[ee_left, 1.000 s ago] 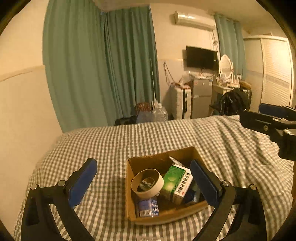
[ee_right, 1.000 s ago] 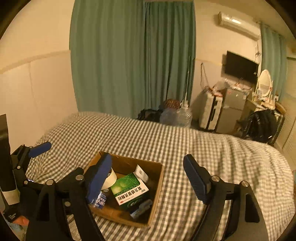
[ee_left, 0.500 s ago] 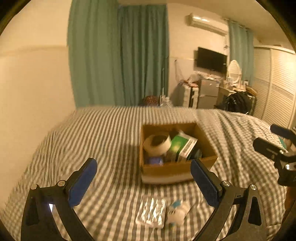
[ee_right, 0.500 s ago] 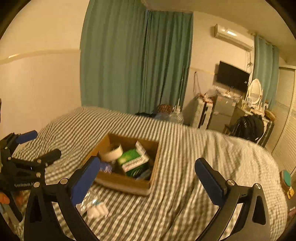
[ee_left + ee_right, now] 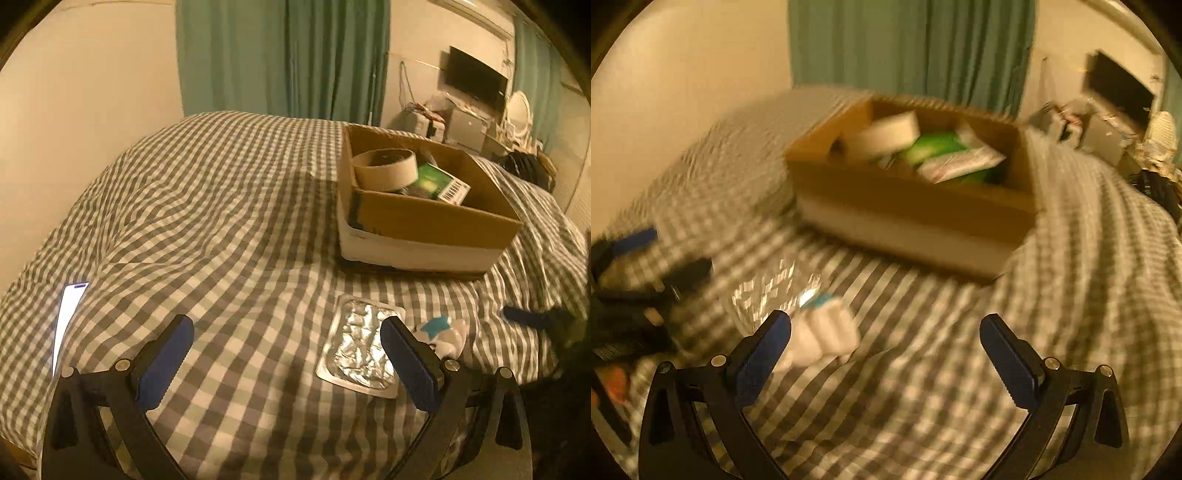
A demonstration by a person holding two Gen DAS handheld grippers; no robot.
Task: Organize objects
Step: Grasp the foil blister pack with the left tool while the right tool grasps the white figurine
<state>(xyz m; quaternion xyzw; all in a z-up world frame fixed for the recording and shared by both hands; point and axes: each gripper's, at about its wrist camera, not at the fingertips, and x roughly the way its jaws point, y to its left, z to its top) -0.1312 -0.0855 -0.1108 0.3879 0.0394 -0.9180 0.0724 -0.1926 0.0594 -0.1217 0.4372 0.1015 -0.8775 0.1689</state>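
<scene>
Listing from the cardboard box [image 5: 424, 218] as landmark: rectangular, open-topped, plain brown corrugated walls with a white band along the base, resting on a grey-and-white checked bed cover [image 5: 221, 206], soft and rumpled.

Inside the box: a broad roll of tape [image 5: 386, 170], cylindrical, tan cardboard core, lying against the left wall; beside it a green carton [image 5: 439, 182], rectangular, glossy, with a white barcode label. Other contents are too hidden to name.

In front of the box, on the cover: a blister pack [image 5: 360, 350], flat, rectangular with rounded corners, crinkled silver foil face up. Just right of it, a small white packet [image 5: 445, 334], soft-looking with a teal patch; its nature cannot be told. In the right wrist view, which is motion-blurred, the same packet [image 5: 823, 334] lies just beside the near fingertip.

Far left of the box, near the edge of the cover: a phone [image 5: 68, 319], slim, flat, screen lit white.

Left gripper [image 5: 286, 349]: black frame, blue ribbed pads, jaws spread wide, holding nothing, low over the cover in front of the box, the right pad overlapping the blister pack in view.

Right gripper [image 5: 886, 349]: same build, jaws spread wide, empty, in front of the box.
</scene>
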